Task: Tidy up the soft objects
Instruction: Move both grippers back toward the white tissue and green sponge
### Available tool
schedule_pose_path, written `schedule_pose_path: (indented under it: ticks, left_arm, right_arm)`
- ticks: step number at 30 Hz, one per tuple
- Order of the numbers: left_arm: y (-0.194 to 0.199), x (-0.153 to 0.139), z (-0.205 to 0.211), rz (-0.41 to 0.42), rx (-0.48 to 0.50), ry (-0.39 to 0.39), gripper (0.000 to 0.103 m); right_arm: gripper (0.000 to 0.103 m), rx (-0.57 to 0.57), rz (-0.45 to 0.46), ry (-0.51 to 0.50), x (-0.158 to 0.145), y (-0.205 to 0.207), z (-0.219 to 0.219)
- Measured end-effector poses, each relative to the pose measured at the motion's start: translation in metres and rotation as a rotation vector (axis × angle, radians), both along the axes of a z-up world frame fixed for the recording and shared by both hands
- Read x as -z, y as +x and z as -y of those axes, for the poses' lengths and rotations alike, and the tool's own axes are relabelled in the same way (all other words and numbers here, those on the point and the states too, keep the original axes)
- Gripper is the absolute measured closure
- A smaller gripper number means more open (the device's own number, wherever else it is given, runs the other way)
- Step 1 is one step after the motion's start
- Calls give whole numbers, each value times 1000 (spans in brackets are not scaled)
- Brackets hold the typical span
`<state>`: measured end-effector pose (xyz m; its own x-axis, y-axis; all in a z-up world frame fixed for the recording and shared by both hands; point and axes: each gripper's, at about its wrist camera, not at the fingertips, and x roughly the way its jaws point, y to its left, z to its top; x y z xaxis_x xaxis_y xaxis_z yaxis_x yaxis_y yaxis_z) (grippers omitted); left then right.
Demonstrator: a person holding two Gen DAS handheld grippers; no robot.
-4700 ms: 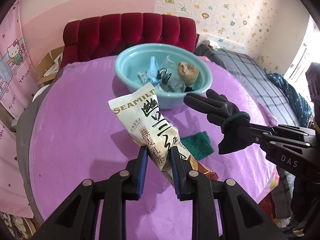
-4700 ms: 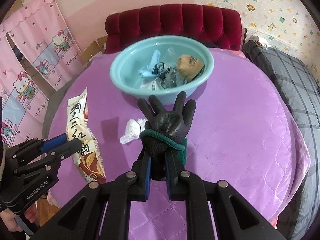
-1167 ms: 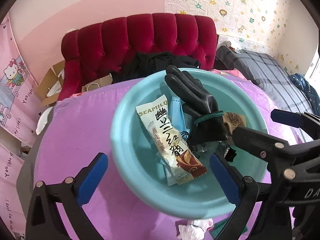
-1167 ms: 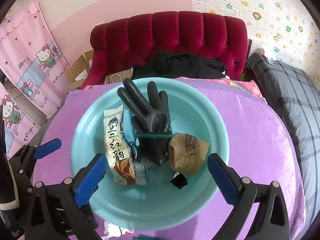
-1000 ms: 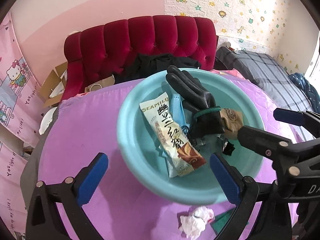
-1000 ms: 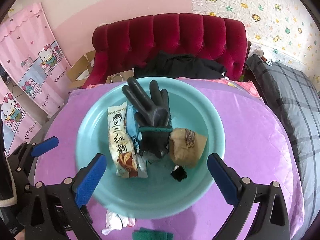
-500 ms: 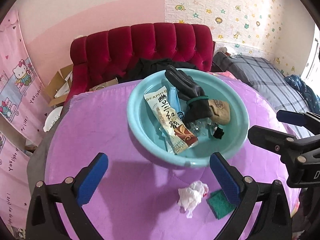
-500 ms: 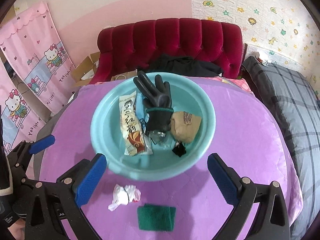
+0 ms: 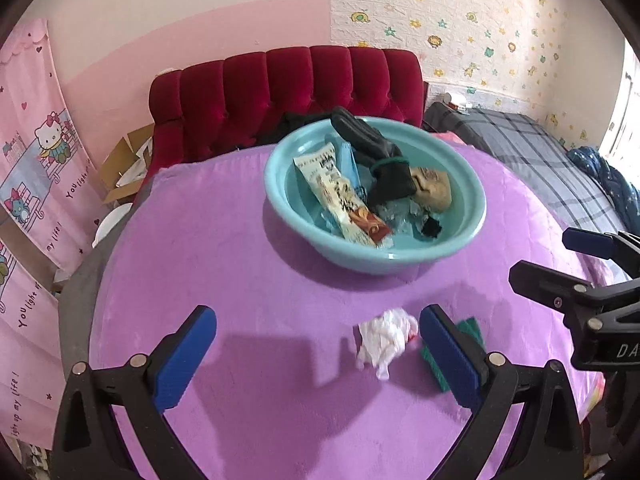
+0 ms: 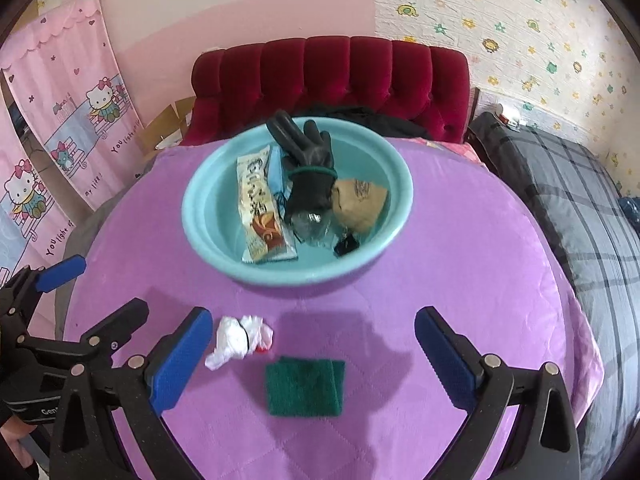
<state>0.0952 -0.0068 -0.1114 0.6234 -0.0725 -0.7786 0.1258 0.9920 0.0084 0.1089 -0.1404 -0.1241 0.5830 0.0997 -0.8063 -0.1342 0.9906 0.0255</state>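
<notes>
A light blue basin (image 9: 384,262) (image 10: 200,216) sits on the purple round table and holds a black glove (image 9: 372,148) (image 10: 308,160), a snack packet (image 9: 340,196) (image 10: 258,208), a brown pouch (image 9: 434,188) (image 10: 360,202) and small items. A crumpled white tissue (image 9: 386,340) (image 10: 240,338) and a green scouring pad (image 9: 466,330) (image 10: 304,386) lie on the cloth in front of the basin. My left gripper (image 9: 318,344) is open and empty above the tissue. My right gripper (image 10: 314,344) is open and empty above the pad.
A red tufted headboard (image 9: 288,88) (image 10: 332,80) stands behind the table. A bed with a grey plaid cover (image 9: 536,168) (image 10: 580,208) lies to the right. Pink cartoon curtains (image 10: 60,128) hang at the left. Cardboard boxes (image 9: 124,164) sit on the floor.
Both grippers let the packet and the glove go into the basin, then drew back toward me. They now hang open over the tissue and pad.
</notes>
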Motion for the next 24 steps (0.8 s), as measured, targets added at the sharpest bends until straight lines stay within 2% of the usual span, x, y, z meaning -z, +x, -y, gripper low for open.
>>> schedule_pose_path:
  ticks: [13,24]
  left_arm:
    - [-29,38,4,-24,27,-7,0]
    - [-38,65,-2,-67,6,-7,0]
  right_arm:
    - [0,20,-13,-4,41,-30,1]
    - [0,10,-83,0,74,-28,-1]
